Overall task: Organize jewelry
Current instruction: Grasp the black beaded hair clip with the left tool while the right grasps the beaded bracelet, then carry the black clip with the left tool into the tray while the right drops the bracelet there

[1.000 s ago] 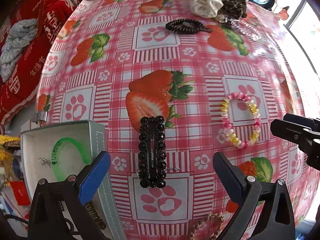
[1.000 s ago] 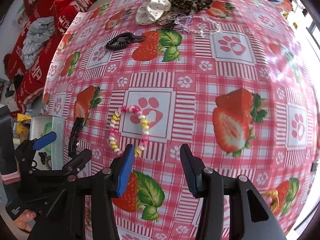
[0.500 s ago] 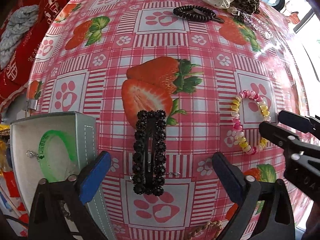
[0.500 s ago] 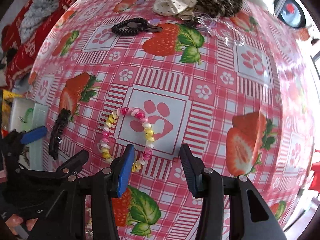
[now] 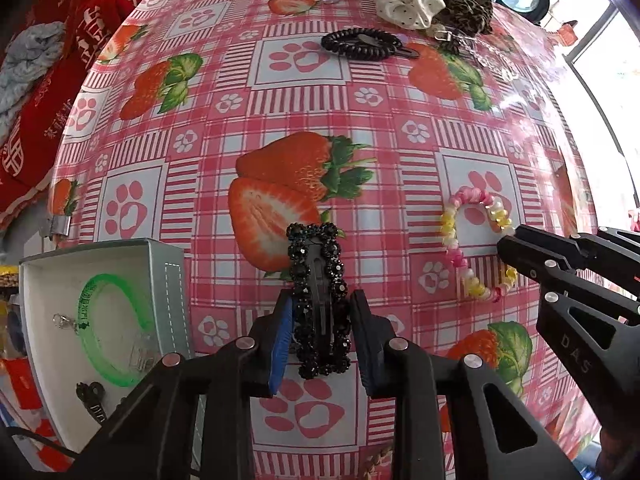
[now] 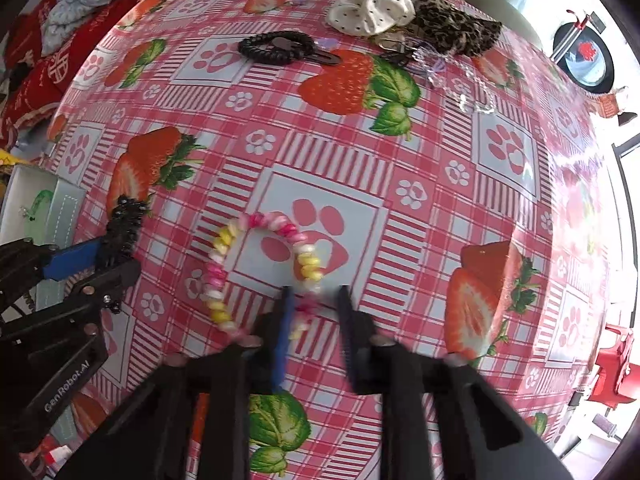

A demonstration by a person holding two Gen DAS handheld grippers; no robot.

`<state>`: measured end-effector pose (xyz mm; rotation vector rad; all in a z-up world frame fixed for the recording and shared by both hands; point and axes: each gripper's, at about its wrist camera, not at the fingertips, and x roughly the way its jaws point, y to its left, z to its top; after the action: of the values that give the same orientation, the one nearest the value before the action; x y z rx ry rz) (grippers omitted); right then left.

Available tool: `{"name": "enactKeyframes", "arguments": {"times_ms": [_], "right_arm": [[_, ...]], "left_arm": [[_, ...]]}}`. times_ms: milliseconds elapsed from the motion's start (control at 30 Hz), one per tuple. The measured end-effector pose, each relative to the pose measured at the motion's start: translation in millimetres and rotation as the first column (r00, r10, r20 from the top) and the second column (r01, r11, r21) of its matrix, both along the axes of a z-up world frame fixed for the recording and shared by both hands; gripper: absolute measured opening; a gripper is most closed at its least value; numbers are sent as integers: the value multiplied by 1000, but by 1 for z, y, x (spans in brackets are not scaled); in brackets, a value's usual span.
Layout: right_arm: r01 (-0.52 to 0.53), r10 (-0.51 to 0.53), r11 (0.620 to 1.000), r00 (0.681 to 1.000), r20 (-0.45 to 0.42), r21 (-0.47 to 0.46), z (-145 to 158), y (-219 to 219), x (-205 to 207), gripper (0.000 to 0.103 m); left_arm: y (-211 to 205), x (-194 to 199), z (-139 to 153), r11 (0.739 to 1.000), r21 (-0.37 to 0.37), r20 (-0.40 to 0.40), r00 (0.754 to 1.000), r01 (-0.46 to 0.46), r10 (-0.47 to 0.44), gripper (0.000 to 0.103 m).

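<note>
**Two tools down on the strawberry worktop, each at its own piece**

Between the fingers of the left tool (image 5: pixel 320 344) lies the black beaded hair clip (image 5: pixel 318 280), lengthwise, its far end reaching out past the fingertips toward the big printed strawberry. The jaws have just been closing on it, and now the blue pad and the dark pad sit against the two long sides of the clip — it is pinched, flat on the worktop (image 5: pixel 304 92). Just to the left of this tool stands an open grey box (image 5: pixel 172 280) with a green bangle (image 5: pixel 100 328) inside.

To the right of the left tool is the right tool (image 6: pixel 312 320), lowered onto the pink, yellow and white coil bracelet (image 6: pixel 224 256). Its jaws have also just been closing; that view is blurred here, but the near side of the bracelet is caught between the fingertips, the rest of the loop lying on a paw print.

Far beyond both tools, at the far edge of the worktop, lie a black spiral hair tie (image 5: pixel 360 45), a cream dotted scrunchie (image 5: pixel 408 2) and a leopard scrunchie (image 5: pixel 466 14) — the two scrunchies touch.
</note>
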<state>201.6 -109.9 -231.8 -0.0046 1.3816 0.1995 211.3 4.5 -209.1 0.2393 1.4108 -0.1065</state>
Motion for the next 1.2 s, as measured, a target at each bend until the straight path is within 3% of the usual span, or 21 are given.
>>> {"name": "enactKeyframes", "arguments": {"times_ms": [600, 1033, 1200], "right_arm": [[164, -157, 966, 986, -49, 200, 11, -38, -35, 9], [200, -194, 946, 980, -45, 254, 45, -41, -55, 9], [167, -165, 947, 986, -29, 276, 63, -22, -53, 9]], "left_arm": [[-15, -45, 44, 996, -87, 51, 998, 32, -27, 35], [24, -67, 76, 994, -105, 116, 993, 41, -29, 35], [57, -79, 87, 996, -94, 135, 991, -10, 22, 35]]}}
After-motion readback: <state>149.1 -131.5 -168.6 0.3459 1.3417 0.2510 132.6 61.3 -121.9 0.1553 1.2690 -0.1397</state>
